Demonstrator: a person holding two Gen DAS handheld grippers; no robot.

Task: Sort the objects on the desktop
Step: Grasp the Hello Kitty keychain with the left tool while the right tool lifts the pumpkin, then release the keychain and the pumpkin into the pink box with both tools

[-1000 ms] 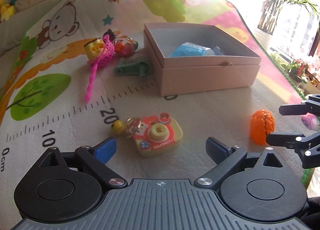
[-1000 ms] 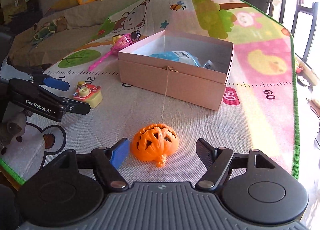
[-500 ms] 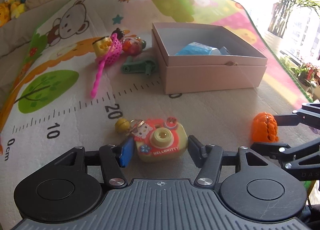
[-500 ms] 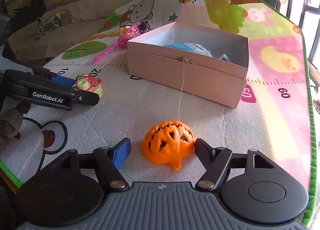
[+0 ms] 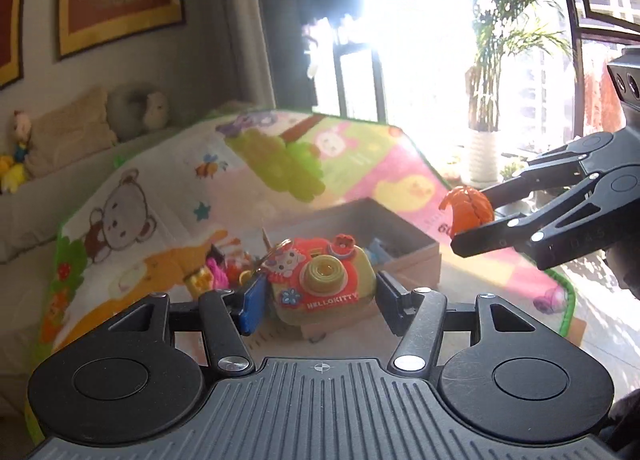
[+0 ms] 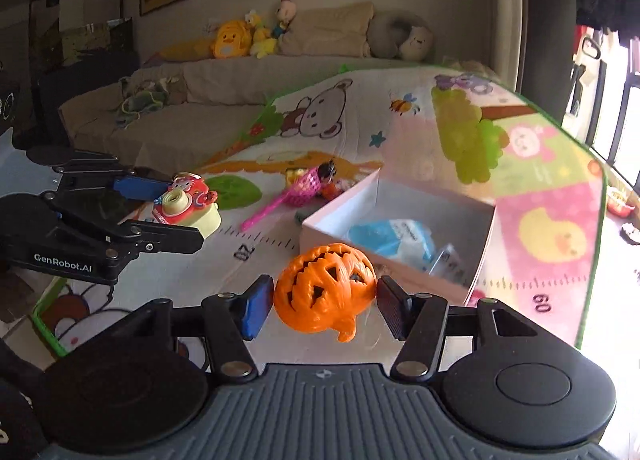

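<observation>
My left gripper (image 5: 318, 296) is shut on a red and yellow Hello Kitty toy camera (image 5: 320, 280) and holds it up above the play mat. My right gripper (image 6: 325, 302) is shut on an orange plastic pumpkin (image 6: 325, 286) and holds it in the air in front of the open pink box (image 6: 404, 272). The box holds a blue packet (image 6: 390, 238). In the left wrist view the right gripper (image 5: 476, 218) with the pumpkin (image 5: 468, 208) hangs at the right, above the box (image 5: 416, 256). In the right wrist view the left gripper (image 6: 160, 212) with the camera (image 6: 186, 206) is at the left.
A pink toy net (image 6: 296, 192) and small toys (image 6: 328, 176) lie on the colourful play mat (image 6: 552, 188) left of the box. A sofa with plush toys (image 6: 240, 38) stands behind. A window and a potted plant (image 5: 488, 108) are at the right.
Both grippers closed on their toys and lifted them off the mat. The camera and the pumpkin are now in the air, and both views tilted upward.
</observation>
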